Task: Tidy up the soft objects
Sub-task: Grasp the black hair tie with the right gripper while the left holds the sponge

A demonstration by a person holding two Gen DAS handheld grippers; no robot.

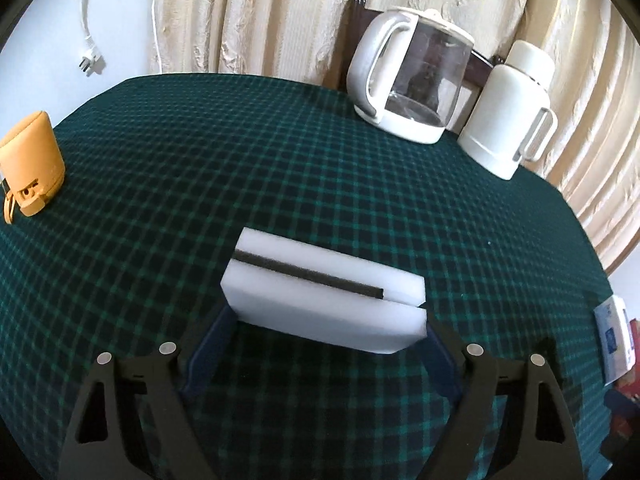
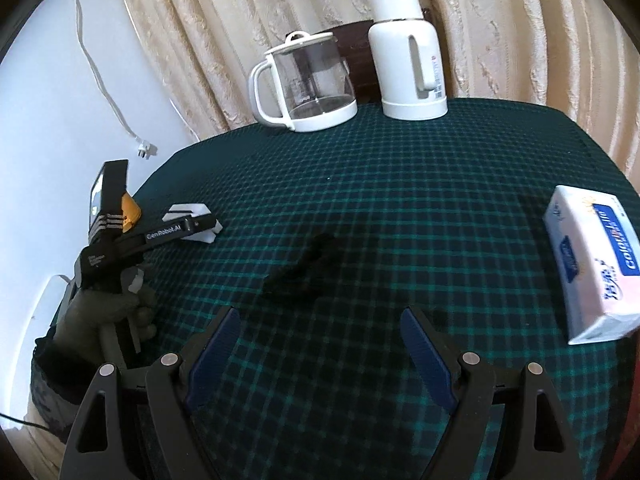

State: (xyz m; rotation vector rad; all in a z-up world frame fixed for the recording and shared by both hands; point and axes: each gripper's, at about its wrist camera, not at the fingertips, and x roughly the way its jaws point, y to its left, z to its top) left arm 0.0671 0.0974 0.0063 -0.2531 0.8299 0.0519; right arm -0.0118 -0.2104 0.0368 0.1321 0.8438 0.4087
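Note:
My left gripper (image 1: 326,320) is shut on a white sponge stack (image 1: 320,296) with a thin black layer between the white slabs. It holds the stack by its two ends just above the green checked tablecloth (image 1: 280,168). From the right wrist view the same stack (image 2: 192,222) shows at the far left in the left gripper (image 2: 188,225). My right gripper (image 2: 320,322) is open and empty. A black sponge (image 2: 302,270) lies on the cloth just ahead of it.
A glass kettle with white handle (image 1: 404,80) and a white thermos jug (image 1: 508,116) stand at the table's back. An orange pouch (image 1: 32,160) sits at the left edge. A tissue pack (image 2: 592,256) lies at the right edge.

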